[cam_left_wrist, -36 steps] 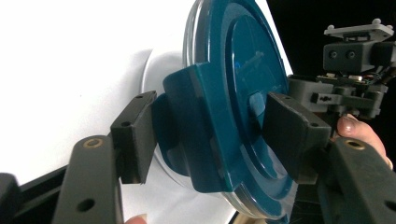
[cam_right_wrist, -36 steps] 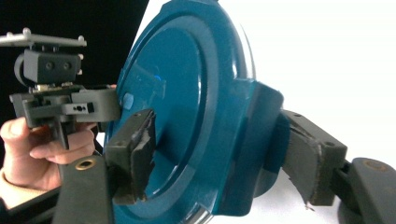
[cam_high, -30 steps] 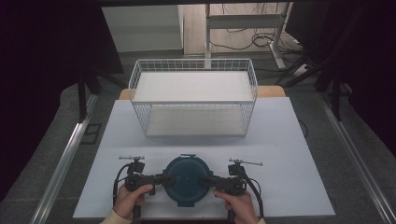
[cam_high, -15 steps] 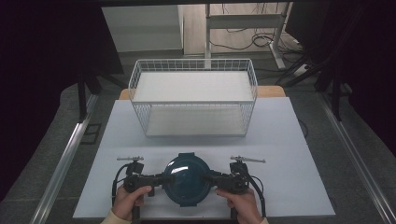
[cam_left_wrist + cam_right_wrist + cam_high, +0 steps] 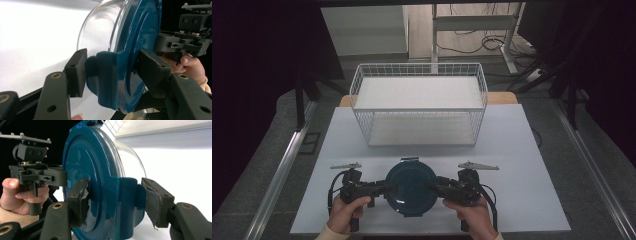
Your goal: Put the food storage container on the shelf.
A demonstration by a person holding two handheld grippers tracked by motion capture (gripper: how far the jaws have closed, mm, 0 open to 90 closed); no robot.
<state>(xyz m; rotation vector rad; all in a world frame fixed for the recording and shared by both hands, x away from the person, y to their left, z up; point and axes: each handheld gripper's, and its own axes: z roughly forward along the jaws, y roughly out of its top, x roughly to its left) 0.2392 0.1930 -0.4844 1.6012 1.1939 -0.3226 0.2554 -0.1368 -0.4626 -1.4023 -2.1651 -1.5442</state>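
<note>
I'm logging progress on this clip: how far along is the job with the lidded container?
Done: both grips are made. The left gripper and right gripper each clamp a side latch of the blue-lidded container; its fingers press the lid. In hand: holding it level at the table's near edge. Left, probably: carrying it into the wire basket, which holds nothing yet.

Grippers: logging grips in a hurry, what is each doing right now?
Left gripper: shut on the container clip.
Right gripper: shut on the container's opposite clip.

White wire basket point(image 5: 418, 107) on white table point(image 5: 522, 150).
</note>
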